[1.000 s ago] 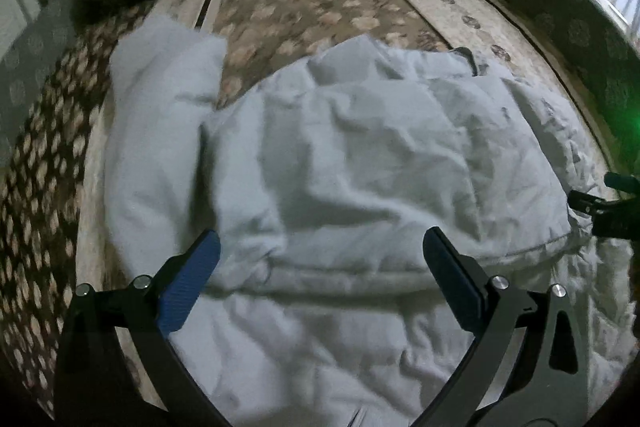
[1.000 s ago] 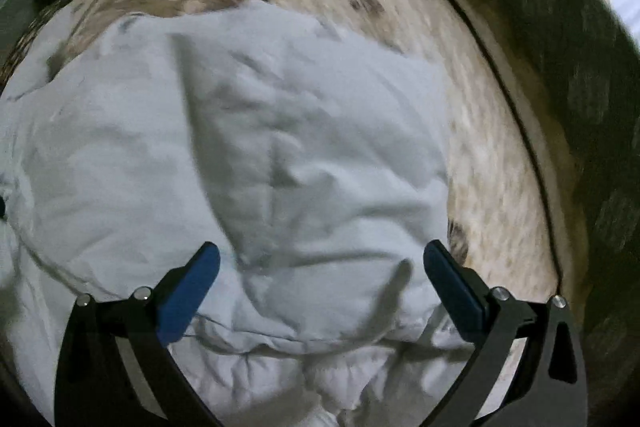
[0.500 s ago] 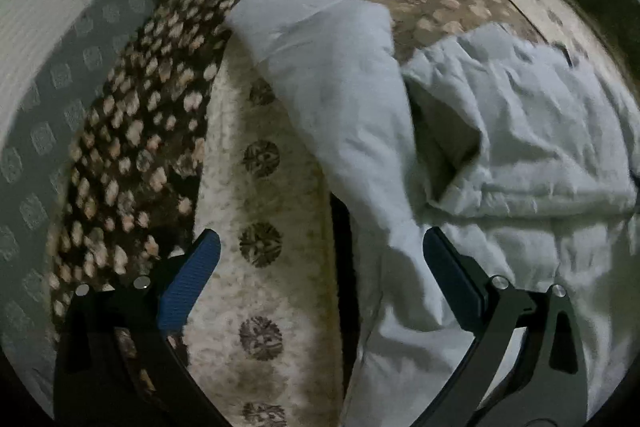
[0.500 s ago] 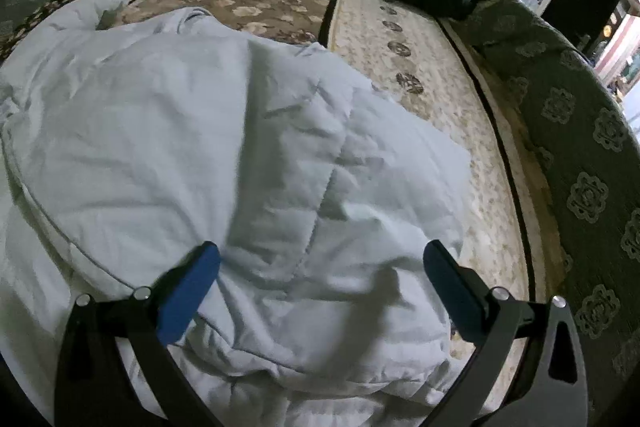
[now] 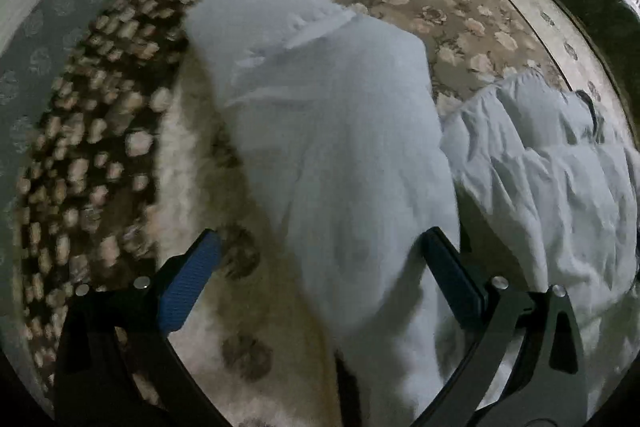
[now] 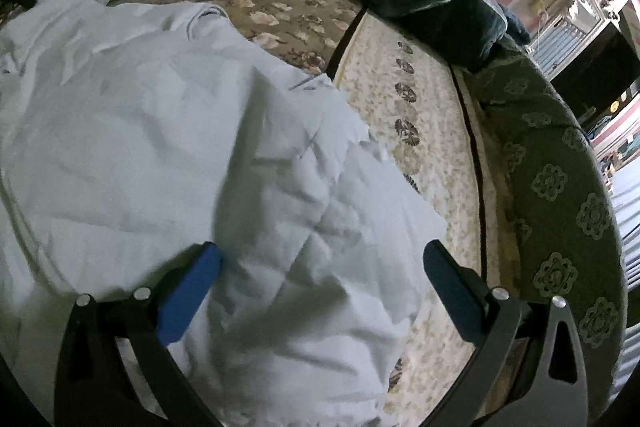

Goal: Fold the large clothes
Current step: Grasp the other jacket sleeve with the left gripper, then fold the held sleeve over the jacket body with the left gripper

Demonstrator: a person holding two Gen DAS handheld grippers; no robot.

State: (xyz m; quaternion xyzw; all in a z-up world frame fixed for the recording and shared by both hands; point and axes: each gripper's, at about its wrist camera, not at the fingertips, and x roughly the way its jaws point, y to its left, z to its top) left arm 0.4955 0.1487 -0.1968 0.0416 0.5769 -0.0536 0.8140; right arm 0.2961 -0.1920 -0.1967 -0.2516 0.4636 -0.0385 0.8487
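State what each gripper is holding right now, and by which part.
Nothing is held. The left gripper is open over the white jacket's sleeve, the right gripper open above the jacket's folded body; no fabric is pinched.

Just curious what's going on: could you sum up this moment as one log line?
task: fold jacket | left hand-held gripper: open, over sleeve | right hand-held gripper: open, over jacket body | surface: patterned sofa

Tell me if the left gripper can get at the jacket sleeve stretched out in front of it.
Probably yes. The left gripper is open, and the pale sleeve already runs between its fingers with nothing lying over it. The patterned bedspread beneath is the only thing close.
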